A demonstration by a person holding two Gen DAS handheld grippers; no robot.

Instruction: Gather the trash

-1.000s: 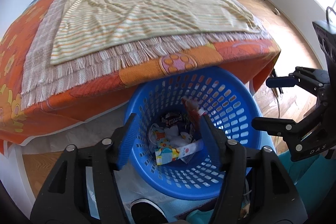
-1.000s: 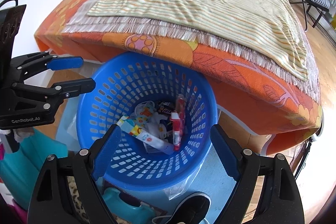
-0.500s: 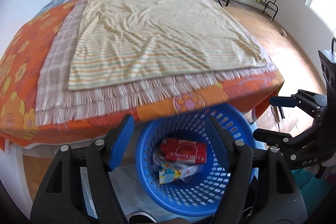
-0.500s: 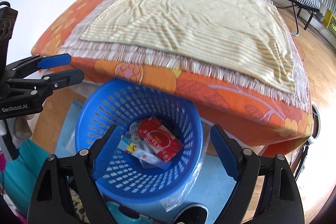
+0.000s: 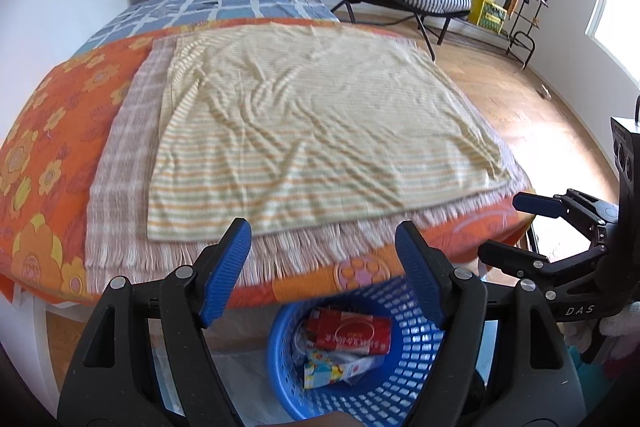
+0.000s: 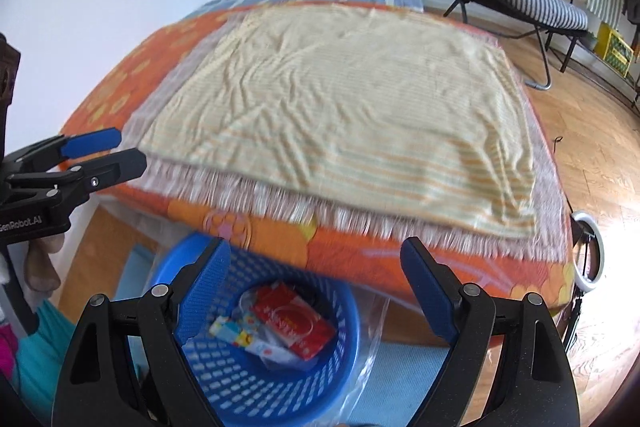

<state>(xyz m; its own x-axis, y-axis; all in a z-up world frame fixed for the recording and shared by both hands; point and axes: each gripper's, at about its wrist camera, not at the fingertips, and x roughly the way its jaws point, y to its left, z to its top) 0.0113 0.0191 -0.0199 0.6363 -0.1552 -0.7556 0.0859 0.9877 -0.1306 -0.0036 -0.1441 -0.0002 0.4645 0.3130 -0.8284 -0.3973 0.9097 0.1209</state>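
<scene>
At six o'clock below the bed (image 5: 72, 131), the basket (image 5: 400, 379) holds wrappers (image 5: 352, 335); left gripper (image 5: 324, 267), jaws just opening, and right gripper (image 6: 316, 291) gape empty.

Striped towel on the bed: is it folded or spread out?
Spread out: the striped towel lies flat, in one layer, over the bed.

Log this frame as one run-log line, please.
left gripper: open, just opening, empty | right gripper: open, empty | red packet: in blue basket | bed: no trash seen
</scene>
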